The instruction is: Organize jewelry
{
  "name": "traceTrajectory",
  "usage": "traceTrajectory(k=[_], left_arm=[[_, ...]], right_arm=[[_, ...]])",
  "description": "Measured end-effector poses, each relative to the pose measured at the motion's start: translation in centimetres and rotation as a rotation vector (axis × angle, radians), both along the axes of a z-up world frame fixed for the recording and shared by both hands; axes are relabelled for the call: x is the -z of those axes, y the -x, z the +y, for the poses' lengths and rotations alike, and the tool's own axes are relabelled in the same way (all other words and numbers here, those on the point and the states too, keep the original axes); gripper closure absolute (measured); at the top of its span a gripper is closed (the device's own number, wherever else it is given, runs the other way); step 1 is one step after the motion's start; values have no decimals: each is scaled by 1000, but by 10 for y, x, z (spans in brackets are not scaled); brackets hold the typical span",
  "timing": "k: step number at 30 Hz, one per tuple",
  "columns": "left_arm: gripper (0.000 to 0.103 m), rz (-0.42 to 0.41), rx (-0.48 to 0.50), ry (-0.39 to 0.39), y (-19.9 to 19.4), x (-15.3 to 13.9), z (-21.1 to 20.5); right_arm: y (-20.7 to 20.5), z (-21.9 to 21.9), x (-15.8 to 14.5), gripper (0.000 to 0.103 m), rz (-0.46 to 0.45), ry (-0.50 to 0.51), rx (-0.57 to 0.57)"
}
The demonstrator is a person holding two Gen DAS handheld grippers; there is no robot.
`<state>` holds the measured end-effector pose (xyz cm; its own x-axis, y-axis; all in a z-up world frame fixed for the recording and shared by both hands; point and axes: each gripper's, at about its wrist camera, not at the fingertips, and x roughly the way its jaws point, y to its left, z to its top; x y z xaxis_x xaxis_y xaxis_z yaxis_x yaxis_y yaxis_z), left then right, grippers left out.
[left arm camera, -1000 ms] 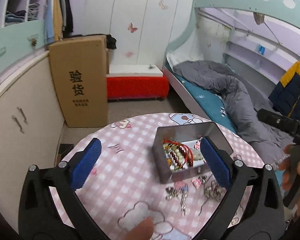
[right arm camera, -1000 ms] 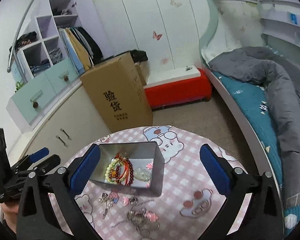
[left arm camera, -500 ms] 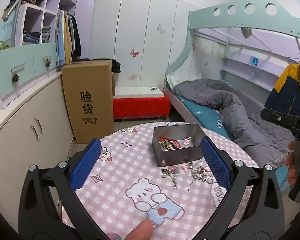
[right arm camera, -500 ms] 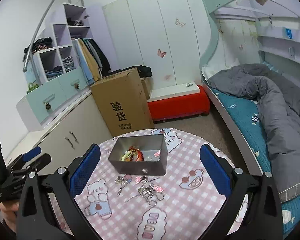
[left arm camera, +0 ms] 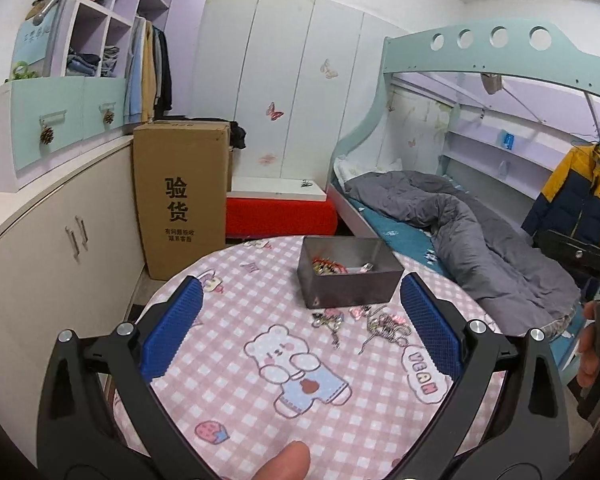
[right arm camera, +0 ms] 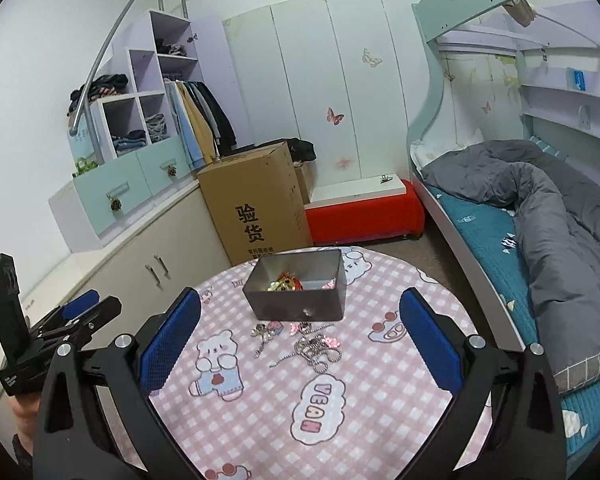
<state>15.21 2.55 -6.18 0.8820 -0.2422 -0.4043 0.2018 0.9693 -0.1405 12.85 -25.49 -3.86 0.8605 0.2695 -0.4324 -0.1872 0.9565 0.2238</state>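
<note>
Both grippers are spread wide with nothing between the pads: left gripper (left arm camera: 300, 328) and right gripper (right arm camera: 299, 330) each hang over the near part of the round table (left arm camera: 236, 408), black plastic arms with textured blue pads (left arm camera: 172, 332). Tablecloth is soft pink gingham with cartoon bears. Toward the far side sits a rectangular grey metal tin (right arm camera: 298, 290), smooth walls, open top, with red and gold beaded bracelets (right arm camera: 286, 282) inside. Just in front of it, loose on the cloth, lies a tangle of silver chains and small pink charms (right arm camera: 312, 346). Lower middle of the frame is bare cloth. Table edge curves away on the right toward the bed (right arm camera: 540, 216).
</note>
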Motion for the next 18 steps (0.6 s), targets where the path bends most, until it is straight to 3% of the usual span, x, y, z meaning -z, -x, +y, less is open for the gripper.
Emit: traceTrajectory(k=[6,18], left_arm=[[6,44,-3,-12,-6,20,2],[6,88,24,-44,-20,59,-19]], right_arm=[[-1,8,15,7,24,43,4],[-41,14,91,7,204,148,-5]])
